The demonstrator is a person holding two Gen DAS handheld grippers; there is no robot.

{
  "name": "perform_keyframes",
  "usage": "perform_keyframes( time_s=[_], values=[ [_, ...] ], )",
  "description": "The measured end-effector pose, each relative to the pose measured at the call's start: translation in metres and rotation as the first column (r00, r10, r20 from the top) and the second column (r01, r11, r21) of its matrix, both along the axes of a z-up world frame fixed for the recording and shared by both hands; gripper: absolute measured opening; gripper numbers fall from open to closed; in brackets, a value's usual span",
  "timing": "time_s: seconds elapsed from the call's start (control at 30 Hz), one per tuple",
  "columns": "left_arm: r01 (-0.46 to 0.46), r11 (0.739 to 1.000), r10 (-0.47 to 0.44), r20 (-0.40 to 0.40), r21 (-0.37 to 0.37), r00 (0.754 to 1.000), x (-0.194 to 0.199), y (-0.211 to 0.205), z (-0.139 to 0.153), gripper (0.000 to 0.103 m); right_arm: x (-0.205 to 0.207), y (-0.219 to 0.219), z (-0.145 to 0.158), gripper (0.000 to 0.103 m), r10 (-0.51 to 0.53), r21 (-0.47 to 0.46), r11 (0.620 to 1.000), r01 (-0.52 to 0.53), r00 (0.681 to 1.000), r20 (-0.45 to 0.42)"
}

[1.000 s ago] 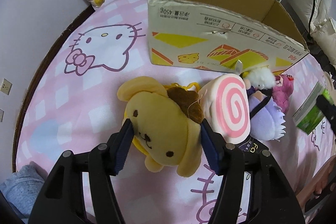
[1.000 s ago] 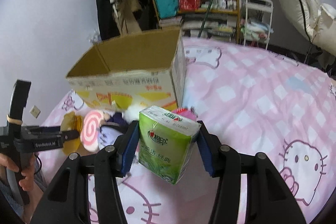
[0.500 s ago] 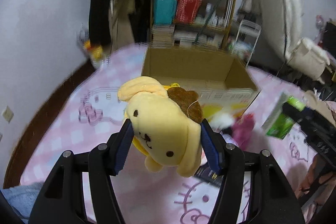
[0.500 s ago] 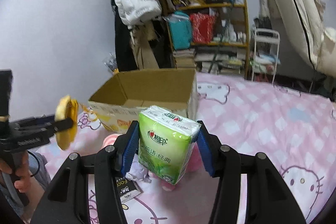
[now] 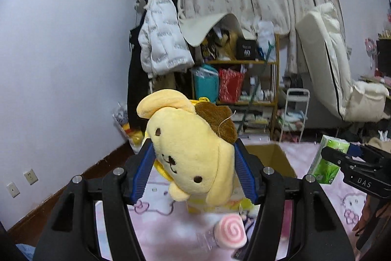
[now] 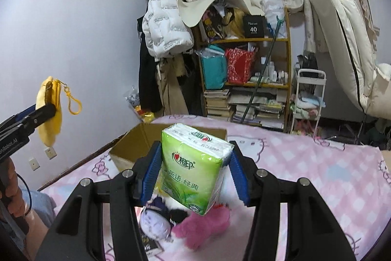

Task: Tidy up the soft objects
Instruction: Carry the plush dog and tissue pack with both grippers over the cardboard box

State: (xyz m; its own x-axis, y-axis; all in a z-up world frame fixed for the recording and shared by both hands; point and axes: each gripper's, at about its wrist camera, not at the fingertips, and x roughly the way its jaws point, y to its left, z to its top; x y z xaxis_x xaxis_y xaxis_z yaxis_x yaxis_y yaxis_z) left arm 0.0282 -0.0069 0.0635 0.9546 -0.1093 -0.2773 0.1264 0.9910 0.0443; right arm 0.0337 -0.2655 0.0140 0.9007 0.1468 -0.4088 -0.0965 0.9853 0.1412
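Your left wrist camera looks forward between the left gripper, its yellow dog plush filling the near foreground, facing the bookshelf. Your right wrist camera sits equally close behind the right gripper, facing likewise. Both views share the cardboard box beyond the tongs, and each catches the other gripper at its edge.

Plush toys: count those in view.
4: yellow dog in the left tongs; pink swirl, purple doll and pink toy on the bed. Others may be hidden.
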Motion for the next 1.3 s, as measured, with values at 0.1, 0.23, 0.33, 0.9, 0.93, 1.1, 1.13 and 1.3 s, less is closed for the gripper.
perform_keyframes(
  time_s=[0.1,0.23,0.33,0.9,0.93,1.1,1.13,1.3],
  values=[
    [-0.009,1.0,0.01,0.038,-0.007,0.999,0.007,-0.001,0.009,0.062,0.007,-0.002,0.008,0.057,-0.003,0.006,1.0,0.003,1.0,0.016],
    [-0.004,1.0,0.004,0.068,0.004,0.998,0.024,-0.008,0.019,0.063,0.024,-0.003,0.018,0.057,-0.01,-0.006,1.0,0.011,0.999,0.039],
    [-0.005,1.0,0.006,0.092,-0.01,0.996,0.034,-0.009,0.023,0.063,0.036,-0.003,0.026,0.057,-0.016,-0.009,1.0,0.017,0.997,0.074],
    [0.057,0.998,-0.057,0.004,0.03,0.998,0.106,-0.039,-0.008,0.065,0.088,0.011,0.033,0.057,-0.005,-0.028,1.0,0.009,0.989,0.151],
    [0.059,0.998,-0.059,-0.007,0.036,0.998,0.108,-0.042,-0.011,0.065,0.09,0.013,0.03,0.057,-0.005,-0.037,0.999,0.011,0.989,0.15],
    [0.056,0.997,-0.054,-0.041,0.057,0.998,0.118,-0.047,-0.029,0.065,0.098,0.017,0.016,0.057,-0.008,-0.048,0.999,0.014,0.992,0.13],
    [0.06,0.997,-0.056,-0.058,0.057,0.997,0.121,-0.047,-0.033,0.065,0.099,0.018,0.013,0.057,-0.005,-0.05,0.999,0.011,0.992,0.125],
    [0.089,0.992,-0.079,-0.111,0.088,0.991,0.13,-0.054,-0.054,0.065,0.109,0.015,-0.002,0.057,0.002,-0.023,1.0,0.0,0.996,0.087]
  ],
)
